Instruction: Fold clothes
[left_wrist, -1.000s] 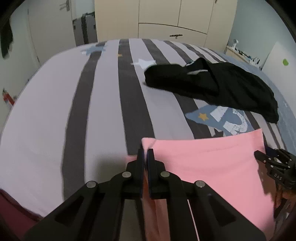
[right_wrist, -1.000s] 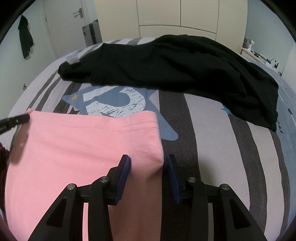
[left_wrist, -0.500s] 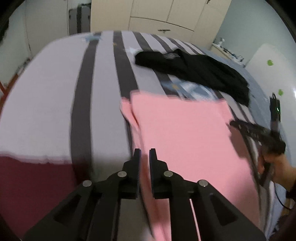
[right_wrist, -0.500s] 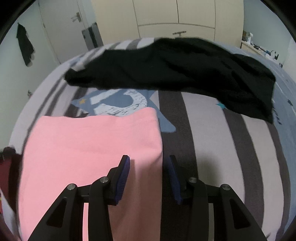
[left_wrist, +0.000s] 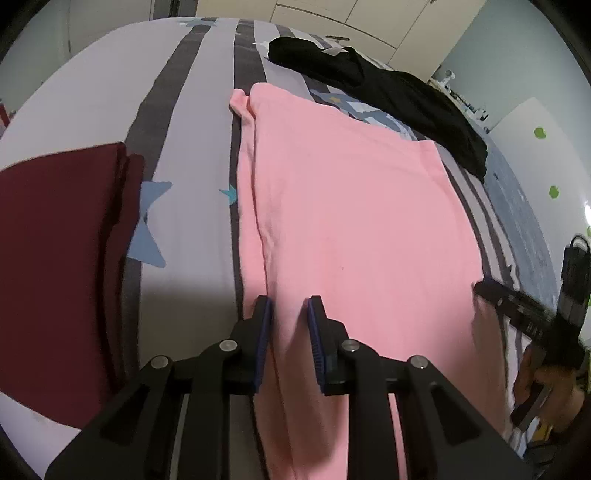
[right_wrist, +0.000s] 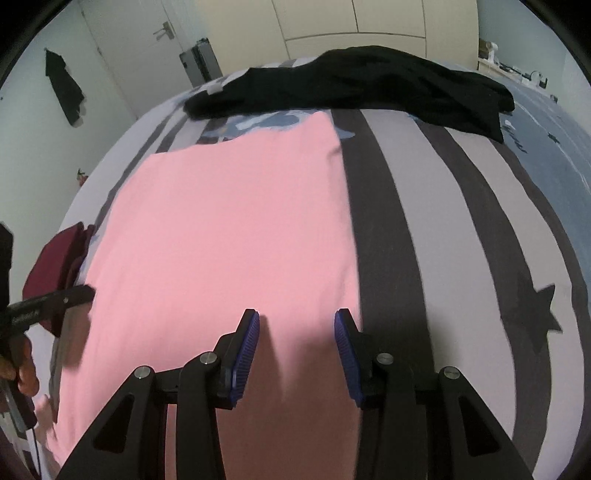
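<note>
A second ago the left gripper was clamped on the near left edge of the pink garment, with only its top showing past the jaws. Now its jaws are opening, the fabric between them but no longer pinched, and both wrist views take in far more of the cloth. The right gripper is released as before, jaws apart over the garment's near right edge.

The pink garment lies spread flat and smooth on the striped bed, a roughly rectangular panel with a narrow folded strip along its left side. A black garment lies crumpled beyond it, and a dark red garment sits to its left.

The pink garment's near end is cut off under both grippers, so its full outline cannot be told. In the left wrist view the right gripper looks blurred, perhaps touching the cloth's edge.
</note>
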